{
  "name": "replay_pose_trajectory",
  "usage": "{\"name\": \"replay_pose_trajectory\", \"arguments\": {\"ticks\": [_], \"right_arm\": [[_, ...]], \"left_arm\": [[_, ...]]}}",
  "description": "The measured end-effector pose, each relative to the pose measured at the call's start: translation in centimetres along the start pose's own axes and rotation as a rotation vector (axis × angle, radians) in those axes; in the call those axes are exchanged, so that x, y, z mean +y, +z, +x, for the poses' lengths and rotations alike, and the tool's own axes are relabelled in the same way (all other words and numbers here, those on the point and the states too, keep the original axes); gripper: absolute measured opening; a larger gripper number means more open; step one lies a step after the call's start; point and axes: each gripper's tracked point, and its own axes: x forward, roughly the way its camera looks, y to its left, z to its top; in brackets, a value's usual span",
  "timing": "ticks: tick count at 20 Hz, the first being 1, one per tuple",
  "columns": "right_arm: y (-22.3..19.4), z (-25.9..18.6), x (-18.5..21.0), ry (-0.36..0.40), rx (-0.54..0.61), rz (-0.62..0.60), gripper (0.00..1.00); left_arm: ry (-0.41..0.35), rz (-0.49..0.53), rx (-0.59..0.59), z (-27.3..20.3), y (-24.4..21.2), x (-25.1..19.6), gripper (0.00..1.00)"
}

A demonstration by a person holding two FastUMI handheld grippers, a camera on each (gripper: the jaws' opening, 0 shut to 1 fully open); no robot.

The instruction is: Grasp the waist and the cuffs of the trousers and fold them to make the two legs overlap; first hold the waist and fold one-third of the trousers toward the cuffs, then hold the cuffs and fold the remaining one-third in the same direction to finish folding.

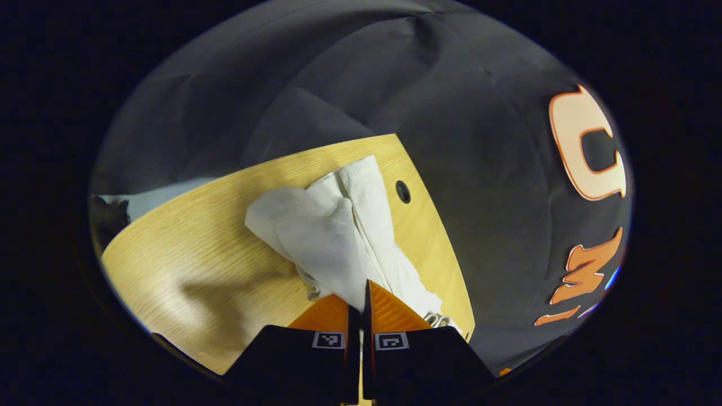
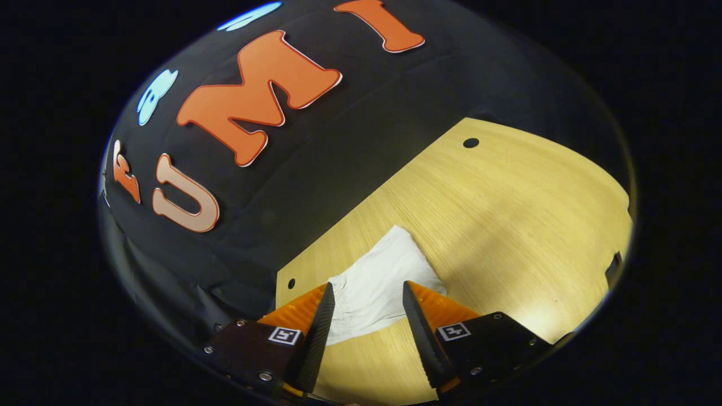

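White trousers [image 1: 327, 225] lie bunched and wrinkled on the light wooden table [image 1: 186, 254]. In the left gripper view they stretch from the far table edge down to my left gripper [image 1: 364, 296]. Its two fingers are pressed together with a fold of the cloth pinched at their tips. In the right gripper view one end of the trousers [image 2: 383, 270] lies flat on the table [image 2: 507, 197], close to the table's edge. My right gripper [image 2: 368, 285] hovers just above that end, open, its fingers astride the cloth without pressing on it.
The black cloth wall [image 1: 462, 113] hangs close behind the table's far edge. Round holes [image 1: 403, 192] [image 2: 470, 142] [image 2: 291, 283] pierce the tabletop near its corners. Bare wood spreads to the left of the trousers in the left gripper view.
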Motion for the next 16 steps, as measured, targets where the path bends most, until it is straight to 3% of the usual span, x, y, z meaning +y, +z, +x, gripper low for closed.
{"name": "replay_pose_trajectory", "arguments": {"ticks": [5,11,16], "right_arm": [[2.3,0.0,-1.3,0.038,0.001,-0.057,0.96],[4.5,-1.0,-5.7,0.041,-0.001,-0.088,0.97],[6.3,-2.2,-9.1,0.050,-0.019,-0.057,0.97]], "left_arm": [[0.019,0.079,-0.103,-2.3,0.4,-3.9,0.06],[0.042,0.236,-0.211,-5.8,-0.4,-10.2,0.06],[0.024,0.405,-0.253,-5.4,-3.2,-18.0,0.05]]}}
